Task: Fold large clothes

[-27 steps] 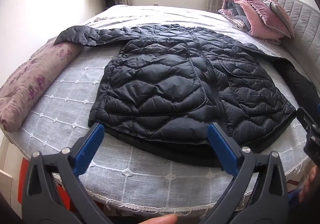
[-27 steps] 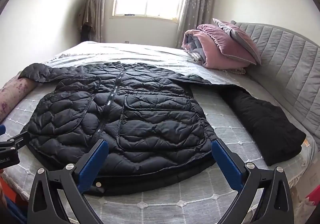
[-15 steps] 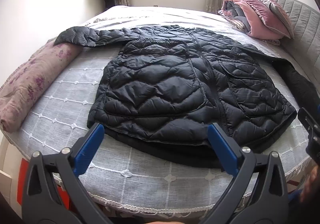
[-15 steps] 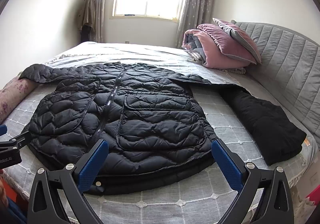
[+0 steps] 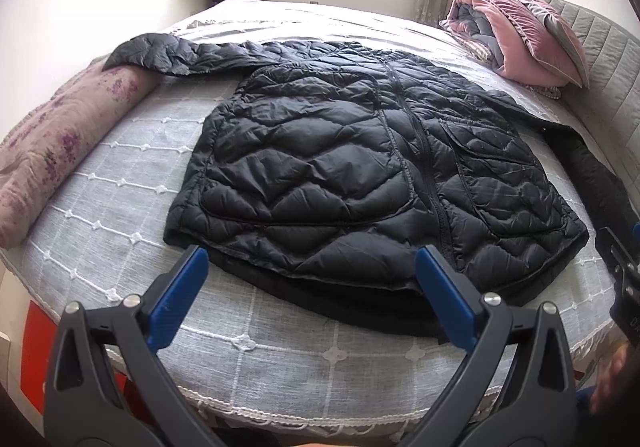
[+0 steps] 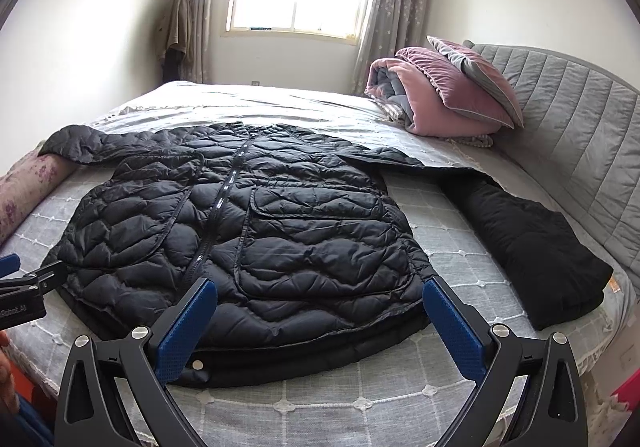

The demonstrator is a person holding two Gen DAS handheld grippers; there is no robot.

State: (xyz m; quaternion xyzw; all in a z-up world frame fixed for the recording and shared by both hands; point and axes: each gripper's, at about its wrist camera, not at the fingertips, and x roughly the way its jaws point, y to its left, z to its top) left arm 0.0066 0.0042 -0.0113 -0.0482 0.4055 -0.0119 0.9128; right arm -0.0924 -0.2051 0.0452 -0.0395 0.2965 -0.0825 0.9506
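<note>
A black quilted jacket (image 5: 360, 167) (image 6: 248, 231) lies flat and zipped on the grey bedspread, hem toward me. One sleeve (image 5: 168, 53) stretches out to the far left; the other runs right and disappears under a folded black garment (image 6: 532, 247). My left gripper (image 5: 312, 267) hovers open just short of the hem's left half, nothing between its blue pads. My right gripper (image 6: 320, 299) is open above the hem's right half, also empty. Each gripper shows at the edge of the other's view.
A rolled floral pink blanket (image 5: 52, 151) lies along the bed's left edge. Pink and grey quilts and pillows (image 6: 444, 91) are stacked at the grey padded headboard (image 6: 580, 135) on the right. The bed's lace-trimmed front edge (image 5: 320, 403) is close below me.
The left gripper view has shifted slightly, so the jacket sits a little lower in it. The right gripper has barely moved. Both stay open and empty.
</note>
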